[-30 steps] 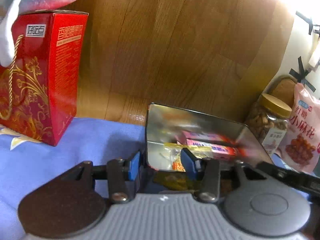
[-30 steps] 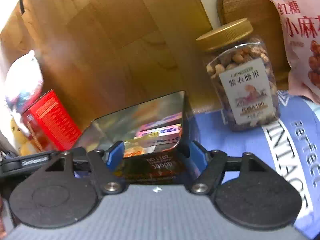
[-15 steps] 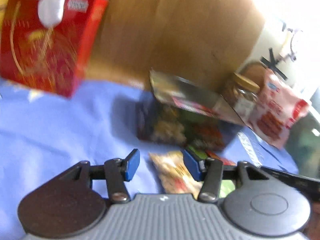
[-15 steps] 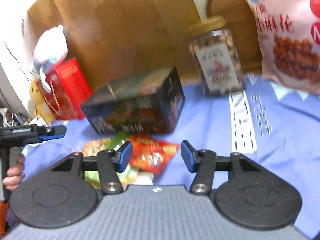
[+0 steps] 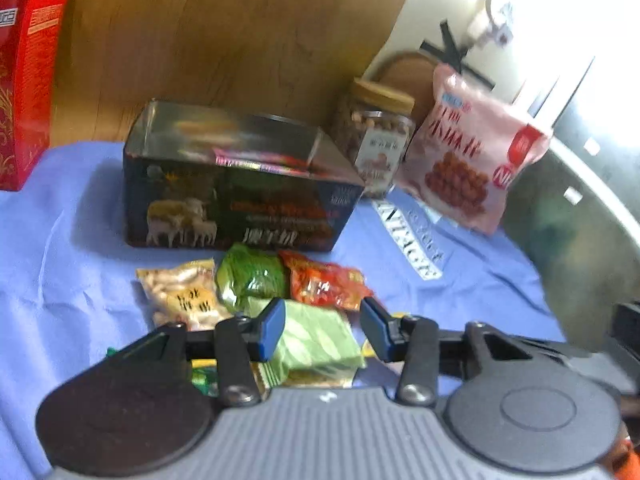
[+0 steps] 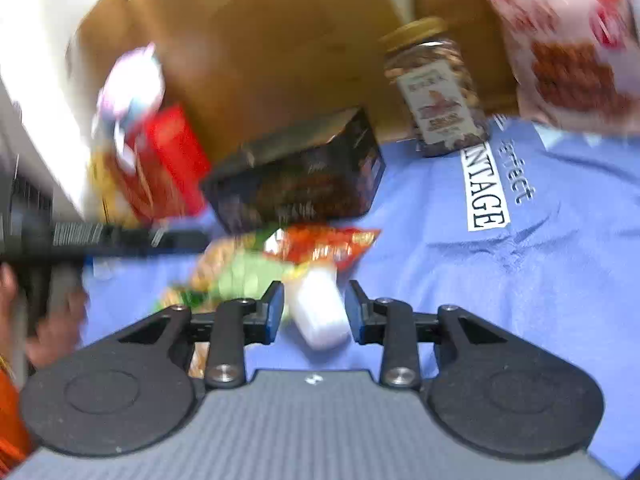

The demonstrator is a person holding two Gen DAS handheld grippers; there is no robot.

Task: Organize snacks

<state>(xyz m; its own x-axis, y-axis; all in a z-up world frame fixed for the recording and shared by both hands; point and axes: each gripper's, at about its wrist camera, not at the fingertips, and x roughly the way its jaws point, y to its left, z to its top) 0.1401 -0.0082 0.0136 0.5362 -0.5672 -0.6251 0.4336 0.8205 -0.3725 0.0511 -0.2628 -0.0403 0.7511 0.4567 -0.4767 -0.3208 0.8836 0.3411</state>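
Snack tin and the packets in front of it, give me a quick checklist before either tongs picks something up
1. Tin open on top: ok.
2. Loose packets in front of the tin: ok; orange packet, pale green packet.
3. Left tongs free: ok, its jaws have just been closing, nothing gripped, pale green packet under the gap.
4. Right tongs around white packet: ok, its jaws have just been closing; firm grip: cannot tell.
5. Jar clear of the pile: ok.

Left gripper (image 5: pixel 323 329): grey ribbed body, two black round discs, black linkage arms with silver screws, blue pads (image 5: pixel 272 328) on the jaws. Right gripper (image 6: pixel 314 311): same build and colours. Orange sleeve (image 6: pixel 10 416) at the frame's lower left.
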